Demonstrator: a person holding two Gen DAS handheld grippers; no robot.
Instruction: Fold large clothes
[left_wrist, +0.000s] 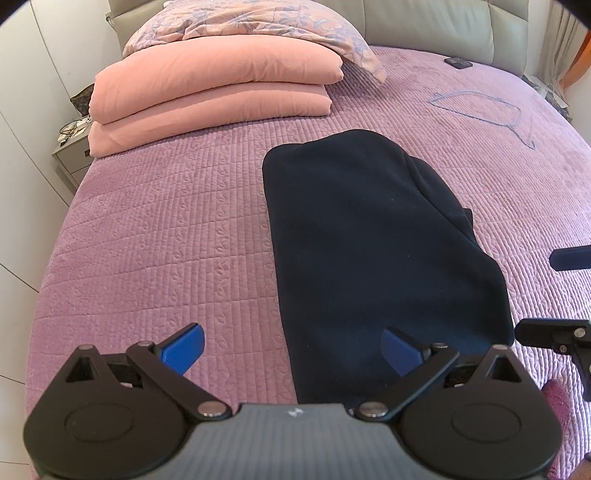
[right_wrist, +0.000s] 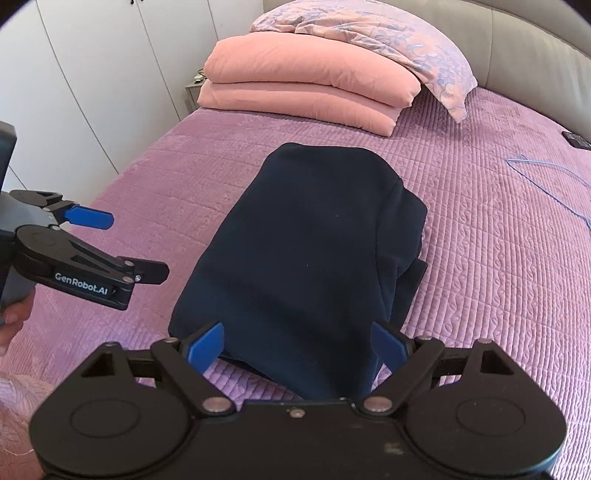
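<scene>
A dark navy garment (left_wrist: 373, 240) lies folded into a long narrow stack on the purple quilted bed (left_wrist: 166, 229); it also shows in the right wrist view (right_wrist: 306, 258). My left gripper (left_wrist: 291, 350) is open and empty, hovering over the garment's near left edge. It shows from the side in the right wrist view (right_wrist: 122, 247), left of the garment. My right gripper (right_wrist: 297, 347) is open and empty, its jaws either side of the garment's near end. Its fingers (left_wrist: 546, 328) show at the right edge of the left wrist view.
Folded pink blankets (left_wrist: 210, 92) and a floral pillow (left_wrist: 258, 18) lie at the head of the bed. A blue wire hanger (left_wrist: 487, 110) and a small dark device (left_wrist: 458, 62) lie at the far right. A nightstand (left_wrist: 70, 147) and white wardrobe doors (right_wrist: 74, 74) stand to the left.
</scene>
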